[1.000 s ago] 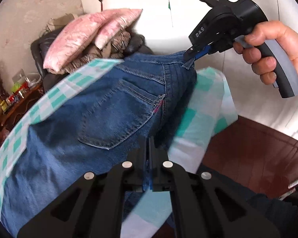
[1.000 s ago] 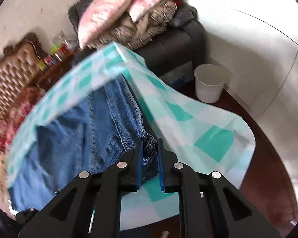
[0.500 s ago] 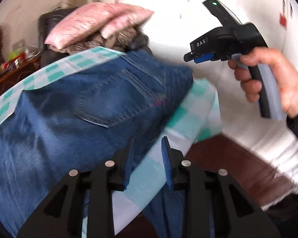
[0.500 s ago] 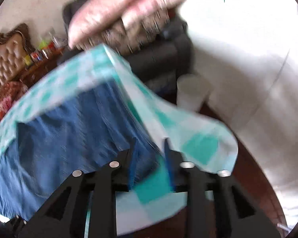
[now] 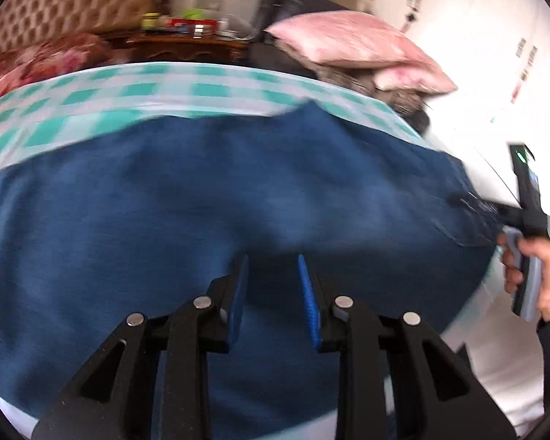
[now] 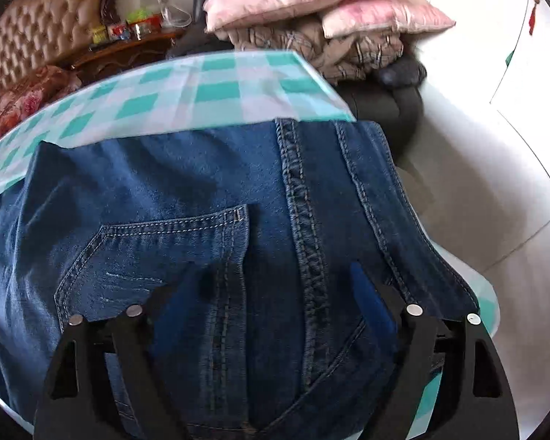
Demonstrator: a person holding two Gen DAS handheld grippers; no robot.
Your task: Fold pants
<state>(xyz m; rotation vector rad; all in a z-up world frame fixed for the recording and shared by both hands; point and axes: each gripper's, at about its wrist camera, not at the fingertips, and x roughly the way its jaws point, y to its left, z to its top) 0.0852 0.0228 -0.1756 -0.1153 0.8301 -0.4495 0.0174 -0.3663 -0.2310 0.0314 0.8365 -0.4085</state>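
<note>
1. Left wrist view: the left gripper (image 5: 271, 286) is hovering over the jeans (image 5: 209, 212), jaws partly apart and empty. The jeans are lying on the checked cloth (image 5: 135, 91) covering the surface. The blur is hiding any writing.
2. Right wrist view: the right gripper (image 6: 275, 308) has just been opening, jaws wide over the jeans (image 6: 172, 198), gripping nothing. Risk: the overhanging waistband edge is likely sliding off, undoing the fold. No labels are showing.

Both grippers let go of jeans (image 6: 187, 198), left gripper (image 5: 271, 282) jaws opened partway, right gripper (image 6: 275, 286) jaws just opened wide, both now over flat denim, waistband no longer pinched.
</note>
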